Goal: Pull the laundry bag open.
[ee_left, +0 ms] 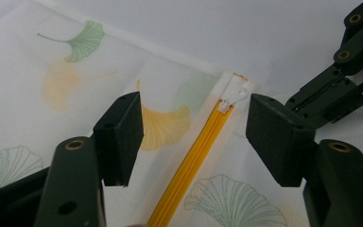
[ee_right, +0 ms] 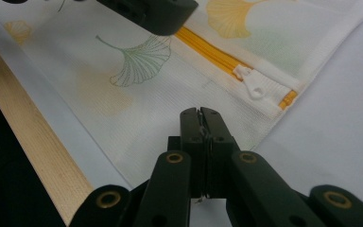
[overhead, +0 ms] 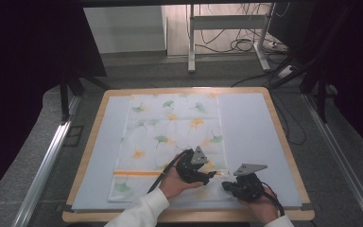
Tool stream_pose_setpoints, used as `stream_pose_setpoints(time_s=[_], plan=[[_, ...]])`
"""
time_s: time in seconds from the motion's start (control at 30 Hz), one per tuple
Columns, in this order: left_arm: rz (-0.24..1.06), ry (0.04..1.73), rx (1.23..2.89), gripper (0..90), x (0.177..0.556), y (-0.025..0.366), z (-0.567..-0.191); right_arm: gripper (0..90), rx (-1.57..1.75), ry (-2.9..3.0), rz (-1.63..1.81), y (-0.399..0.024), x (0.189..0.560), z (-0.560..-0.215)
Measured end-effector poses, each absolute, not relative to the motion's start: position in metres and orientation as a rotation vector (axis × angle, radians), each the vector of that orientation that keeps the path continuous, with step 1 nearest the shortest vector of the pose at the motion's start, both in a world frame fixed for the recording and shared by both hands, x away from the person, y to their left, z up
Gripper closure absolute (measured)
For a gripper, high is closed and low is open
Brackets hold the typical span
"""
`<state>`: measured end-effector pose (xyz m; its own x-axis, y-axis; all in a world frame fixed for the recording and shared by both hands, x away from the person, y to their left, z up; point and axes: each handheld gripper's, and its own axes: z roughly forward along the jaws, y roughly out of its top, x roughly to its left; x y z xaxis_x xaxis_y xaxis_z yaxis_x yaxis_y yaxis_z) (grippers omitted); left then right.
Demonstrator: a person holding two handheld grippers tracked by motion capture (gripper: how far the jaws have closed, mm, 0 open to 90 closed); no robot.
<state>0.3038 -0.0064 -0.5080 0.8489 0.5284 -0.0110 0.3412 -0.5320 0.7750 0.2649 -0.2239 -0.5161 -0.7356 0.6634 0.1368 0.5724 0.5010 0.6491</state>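
Surface (overhead: 250, 123): wood-rimmed board under a pale blue mat, a white ginkgo-print zipper pouch (overhead: 170, 137) lying flat on it, left of centre, its near edge close to the person's side. Orange zipper (ee_left: 194, 161) runs across the pouch's near end, with the white slider and pull tab (ee_right: 255, 85) at its right end, just short of the pouch's right edge. Left hand-held gripper (ee_left: 194, 137) hovers over the zipper, jaws apart and straddling it, nothing between the pads; the slider is just ahead of them. Right hand-held gripper (ee_right: 202, 120) has jaws together, apparently pinching the pouch fabric near the right corner, below the slider; looks like an anchor hold. Step in hand, as judged: lining up on the pull tab to work the zipper. Next move calls for advancing the left jaws onto the tab, closing on it, then pulling along the zipper line while the right keeps the fabric taut.
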Motion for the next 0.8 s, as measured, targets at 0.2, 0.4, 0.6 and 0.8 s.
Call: stream_pose_setpoints(time_s=[0.2, 0.4, 0.6, 0.8], plan=[[0.279, 0.631, 2.192, 38.1, 0.309, -0.015, -0.512, 87.8, 1.078, 2.612, 1.05, -0.224, 0.266, -0.517], [0.272, 0.602, 2.23, 38.3, 0.318, -0.023, -0.515, 87.9, 1.086, 2.609, 1.051, -0.225, 0.265, -0.517], [0.246, 0.568, 2.245, 38.5, 0.322, -0.035, -0.517, 87.9, 1.09, 2.614, 1.048, -0.225, 0.266, -0.517], [0.232, 0.547, 2.263, 38.9, 0.323, -0.045, -0.522, 87.9, 1.089, 2.618, 1.049, -0.225, 0.265, -0.517]])
